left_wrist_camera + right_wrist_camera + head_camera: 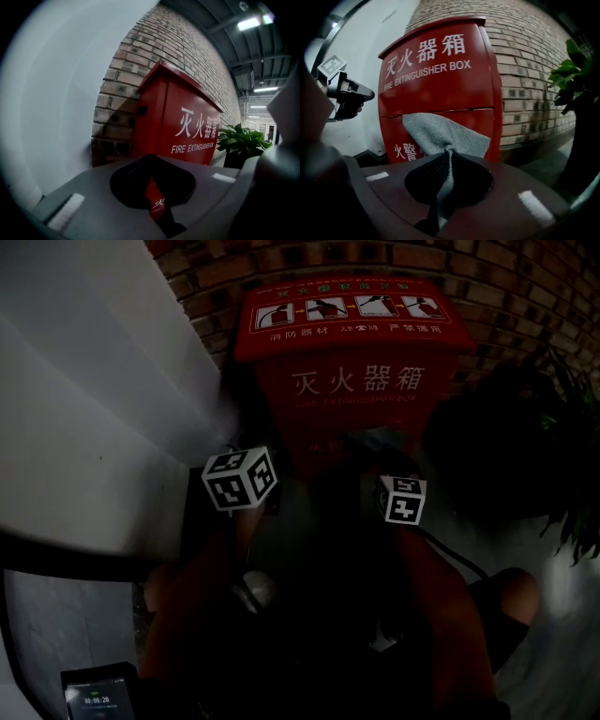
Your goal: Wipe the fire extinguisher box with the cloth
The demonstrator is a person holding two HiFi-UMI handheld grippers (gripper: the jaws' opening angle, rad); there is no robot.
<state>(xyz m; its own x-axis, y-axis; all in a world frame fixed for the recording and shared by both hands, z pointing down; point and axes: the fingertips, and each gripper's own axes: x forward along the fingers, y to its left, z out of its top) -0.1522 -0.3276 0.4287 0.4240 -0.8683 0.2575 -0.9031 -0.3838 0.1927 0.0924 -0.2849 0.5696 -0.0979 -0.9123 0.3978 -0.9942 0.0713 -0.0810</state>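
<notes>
The red fire extinguisher box (352,343) stands against a brick wall, white lettering on its front. In the right gripper view the box (440,70) fills the middle. My right gripper (449,157) is shut on a grey cloth (440,133), which fans out ahead of the jaws over the lower front panel; I cannot tell whether it touches. In the left gripper view the box (187,126) is ahead and to the right, and my left gripper (152,187) is shut, holding nothing. Both marker cubes, left (240,478) and right (402,499), hover before the box. The left gripper (369,95) also shows beside the box's left side.
A potted green plant (525,446) stands right of the box, close to my right gripper's side (576,79). A white wall (84,409) runs along the left. A phone screen (94,699) glows at the bottom left. The scene is dim.
</notes>
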